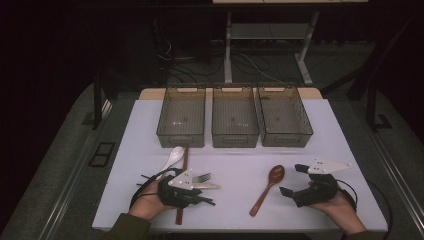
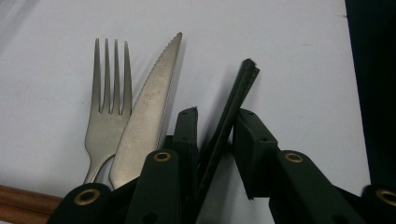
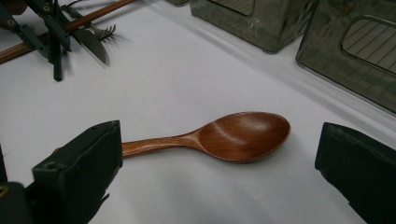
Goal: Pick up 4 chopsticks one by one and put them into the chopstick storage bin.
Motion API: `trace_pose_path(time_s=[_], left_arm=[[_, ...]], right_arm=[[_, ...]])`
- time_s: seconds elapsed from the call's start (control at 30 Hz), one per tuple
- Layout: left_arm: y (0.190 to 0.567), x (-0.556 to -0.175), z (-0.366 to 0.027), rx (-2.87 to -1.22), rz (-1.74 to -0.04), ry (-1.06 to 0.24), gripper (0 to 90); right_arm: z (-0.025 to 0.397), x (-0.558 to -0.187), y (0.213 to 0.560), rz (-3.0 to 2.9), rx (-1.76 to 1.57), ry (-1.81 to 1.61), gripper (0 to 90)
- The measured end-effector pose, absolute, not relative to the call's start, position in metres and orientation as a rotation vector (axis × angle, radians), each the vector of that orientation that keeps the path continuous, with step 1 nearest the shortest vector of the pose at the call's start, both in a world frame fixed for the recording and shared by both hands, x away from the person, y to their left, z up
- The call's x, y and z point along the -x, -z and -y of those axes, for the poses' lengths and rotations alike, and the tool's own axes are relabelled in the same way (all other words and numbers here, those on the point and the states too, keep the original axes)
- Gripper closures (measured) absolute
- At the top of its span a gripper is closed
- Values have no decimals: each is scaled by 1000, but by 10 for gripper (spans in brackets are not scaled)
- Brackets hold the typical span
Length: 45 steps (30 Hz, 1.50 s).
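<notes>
- The work looks like sorting cutlery into the three bins (image 1: 235, 122) at the 12 o'clock side of the counter (image 1: 340, 150); all three look empty, so I judge the job barely begun.
- The left gripper (image 1: 192, 187) sits at 7 o'clock among the cutlery. In the left gripper view its jaws are drawn in on a thin black stick (image 2: 229, 126), though the grip looks loose and slanted.
- Just beside it lie a metal fork (image 2: 108, 107) and a serrated knife (image 2: 147, 112), side by side and touching.
- The right gripper (image 1: 300, 181) rests at 5 o'clock, jaws wide apart and holding nothing. A wooden spoon (image 3: 219, 137) lies between them on the counter, bowl up.
- Count: three bins, one fork, one knife, one wooden spoon, one white spoon (image 1: 172, 157) at 9 o'clock, brown chopsticks (image 1: 184, 160) whose number I cannot tell.
- Left to do: every piece must yet go into a bin.
</notes>
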<state>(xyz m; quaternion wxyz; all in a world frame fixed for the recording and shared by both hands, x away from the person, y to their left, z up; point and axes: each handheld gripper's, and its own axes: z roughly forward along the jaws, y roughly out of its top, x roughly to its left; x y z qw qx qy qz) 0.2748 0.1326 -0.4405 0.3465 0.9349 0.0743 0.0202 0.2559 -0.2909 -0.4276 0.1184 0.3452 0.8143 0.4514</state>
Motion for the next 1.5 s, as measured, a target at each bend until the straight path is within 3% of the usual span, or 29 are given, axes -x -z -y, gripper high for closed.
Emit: trace_pose_path(time_s=[0.8,1.5], left_arm=[[440,-283,-130,-2425,-205,-48,810],[441,-286,-130,-2419,-229,-76,799]], right_arm=[[290,-256,429,-2391,-1012,-1314,10],[290,-256,429,-2396,-1005,-1310,10]])
